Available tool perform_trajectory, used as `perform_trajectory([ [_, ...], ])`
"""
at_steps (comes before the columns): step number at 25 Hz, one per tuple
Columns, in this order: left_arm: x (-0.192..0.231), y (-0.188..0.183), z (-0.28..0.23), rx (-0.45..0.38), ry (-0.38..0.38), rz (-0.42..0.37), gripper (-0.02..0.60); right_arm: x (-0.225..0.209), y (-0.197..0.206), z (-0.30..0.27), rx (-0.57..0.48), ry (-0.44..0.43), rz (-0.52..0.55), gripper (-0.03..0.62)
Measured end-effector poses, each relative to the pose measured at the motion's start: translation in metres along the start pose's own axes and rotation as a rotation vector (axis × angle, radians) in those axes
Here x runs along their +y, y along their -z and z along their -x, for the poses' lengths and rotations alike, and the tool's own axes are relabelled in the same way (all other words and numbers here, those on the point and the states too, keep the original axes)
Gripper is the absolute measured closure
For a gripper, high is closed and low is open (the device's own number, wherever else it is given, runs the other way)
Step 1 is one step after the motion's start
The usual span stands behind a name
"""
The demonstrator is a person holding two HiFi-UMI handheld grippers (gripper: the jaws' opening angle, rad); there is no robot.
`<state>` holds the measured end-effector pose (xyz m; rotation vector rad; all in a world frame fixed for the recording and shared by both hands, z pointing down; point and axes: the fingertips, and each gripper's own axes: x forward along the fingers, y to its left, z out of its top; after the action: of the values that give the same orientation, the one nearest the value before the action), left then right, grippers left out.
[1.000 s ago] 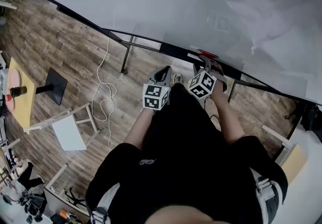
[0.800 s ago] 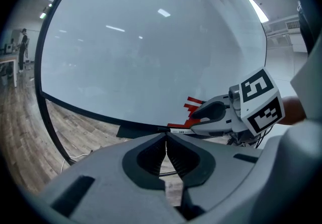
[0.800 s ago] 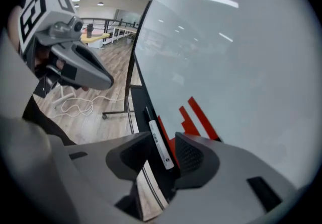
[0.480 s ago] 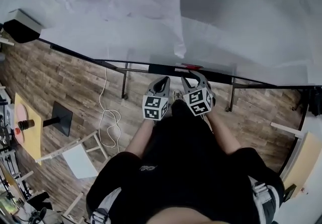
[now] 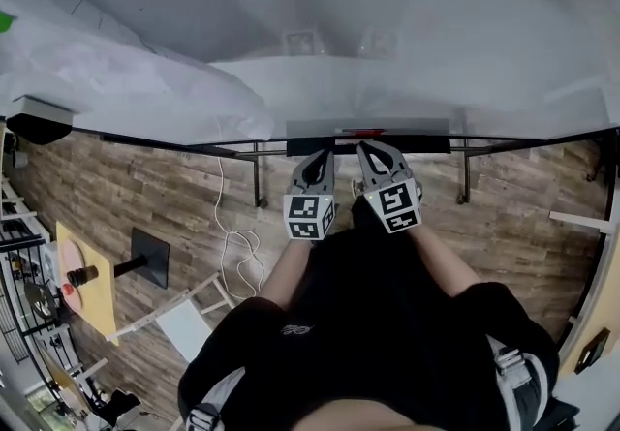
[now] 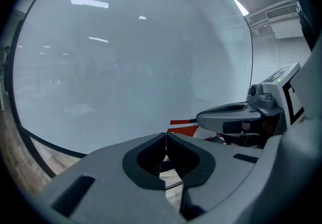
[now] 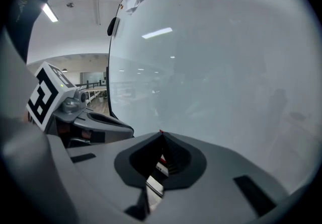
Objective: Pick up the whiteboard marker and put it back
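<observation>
Head view: shows a person standing at a whiteboard [image 5: 387,22], both hand-held grippers raised side by side to its marker tray [image 5: 421,129]. Places the whiteboard marker [image 5: 362,132], a thin red strip here, flat on that tray, just beyond the tips of the right gripper [image 5: 369,148] and slightly right of the left gripper [image 5: 323,158]. Right gripper view: finds those jaws just snapped fully together, tip against tip. Catches only a red speck [image 7: 160,131] at the tip line and a white-and-red sliver [image 7: 153,185] through the hollow behind the tips, sitting lower, so probably tray contents seen through the gap, not a barrel pinched between pads. Cannot confirm any hold. Left gripper view: finds that gripper closed as well, tips touching, nothing in them, only wood floor [image 6: 170,177] through the hollow; also catches a red-and-white patch [image 6: 182,127] right off the right gripper's nose, likely the same marker. Reads the step as the pick-up, not yet achieved: marker apparently on the tray, not carried. Calls next for reopening the right jaws, dropping the tips over the barrel, closing across it rather than along it, then lifting clear of the tray lip before setting it back. Needs the left gripper kept aside. Risks shoving the marker along or off the tray with closed tips.
</observation>
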<state>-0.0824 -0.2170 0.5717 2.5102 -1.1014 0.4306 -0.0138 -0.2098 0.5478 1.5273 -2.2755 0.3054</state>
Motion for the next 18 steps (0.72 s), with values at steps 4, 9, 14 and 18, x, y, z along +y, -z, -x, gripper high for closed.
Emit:
perform_trajectory([
  [4, 0.007, -0.004, 0.029, -0.042, -0.017, -0.034, 0.575, 0.016, -0.017, 0.004, -0.074, 0.019, -0.014, 0.591],
  [9, 0.017, 0.000, 0.070, -0.087, -0.006, -0.037, 0.575, 0.050, -0.024, 0.022, -0.120, 0.079, -0.029, 0.591],
  [14, 0.019, 0.007, 0.123, -0.124, 0.031, -0.051, 0.575, 0.101, -0.032, 0.045, -0.154, 0.103, -0.024, 0.591],
  [18, 0.017, 0.014, 0.157, -0.145, 0.054, -0.033, 0.575, 0.128, -0.031, 0.067, -0.161, 0.144, -0.026, 0.591],
])
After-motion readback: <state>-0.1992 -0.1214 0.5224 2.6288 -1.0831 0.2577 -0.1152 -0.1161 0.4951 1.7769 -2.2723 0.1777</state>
